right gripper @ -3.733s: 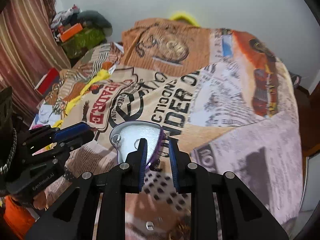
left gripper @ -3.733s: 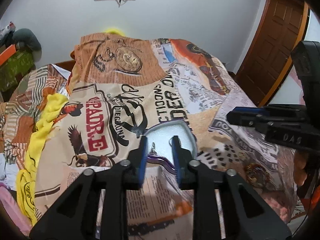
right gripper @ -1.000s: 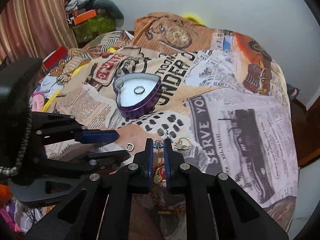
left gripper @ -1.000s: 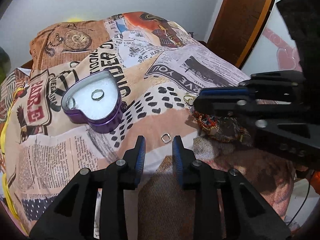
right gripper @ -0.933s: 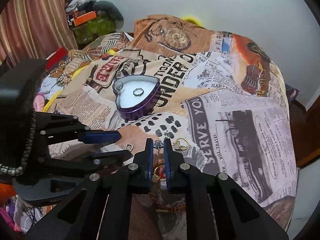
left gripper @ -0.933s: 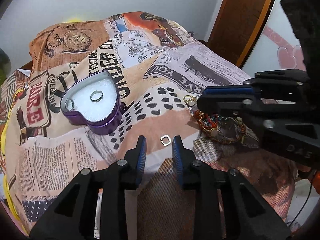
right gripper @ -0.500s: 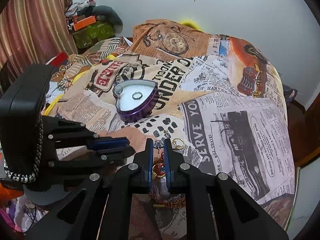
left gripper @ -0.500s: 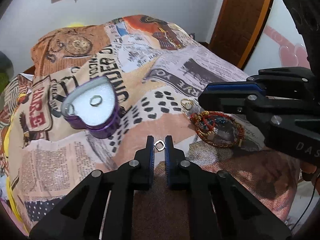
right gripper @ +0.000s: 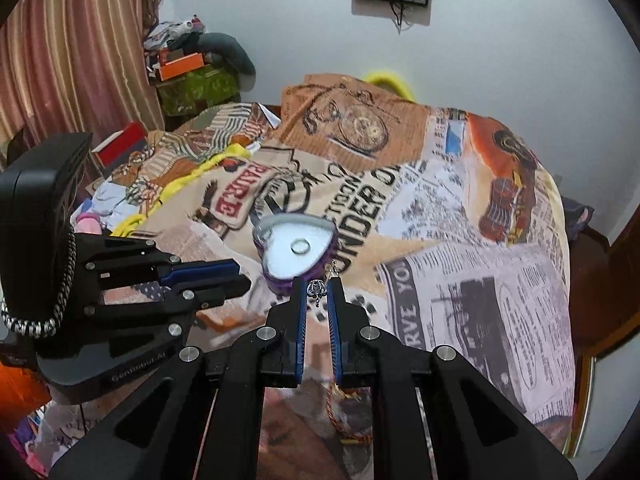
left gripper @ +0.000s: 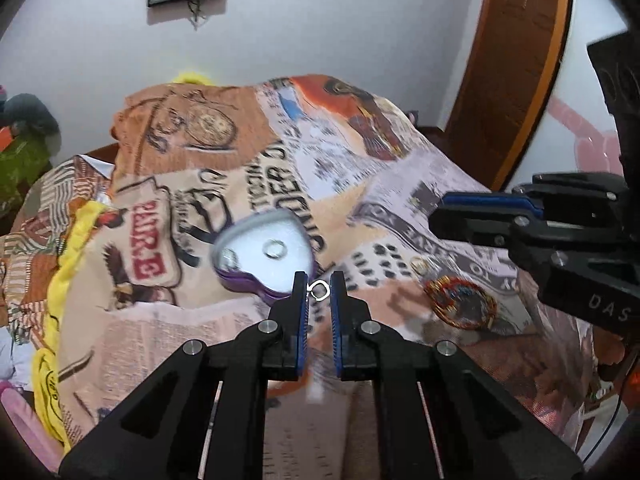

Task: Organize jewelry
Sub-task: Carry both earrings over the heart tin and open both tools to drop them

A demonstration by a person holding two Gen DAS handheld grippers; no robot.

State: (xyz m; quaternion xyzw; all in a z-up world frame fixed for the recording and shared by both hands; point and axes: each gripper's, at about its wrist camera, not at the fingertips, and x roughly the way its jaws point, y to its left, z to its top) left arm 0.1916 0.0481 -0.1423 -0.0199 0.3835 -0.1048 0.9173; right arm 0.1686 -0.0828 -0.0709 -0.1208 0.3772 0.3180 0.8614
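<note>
Pinching a silver ring [left gripper: 319,290], left tongs [left gripper: 319,285], right tongs [right gripper: 317,289] clamping a charm [right gripper: 315,289]

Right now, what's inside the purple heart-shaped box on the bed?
Two rings lie on the pale lining of the heart-shaped box: one ring near the middle, another ring by its left lobe. The left gripper covers its near tip.

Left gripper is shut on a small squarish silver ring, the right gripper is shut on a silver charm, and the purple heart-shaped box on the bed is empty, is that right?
Not quite. The purple heart-shaped box isn't empty: the left wrist view shows two rings on its white lining. The rest holds: the left gripper pinches the small squarish silver ring, the right gripper the silver charm.
</note>
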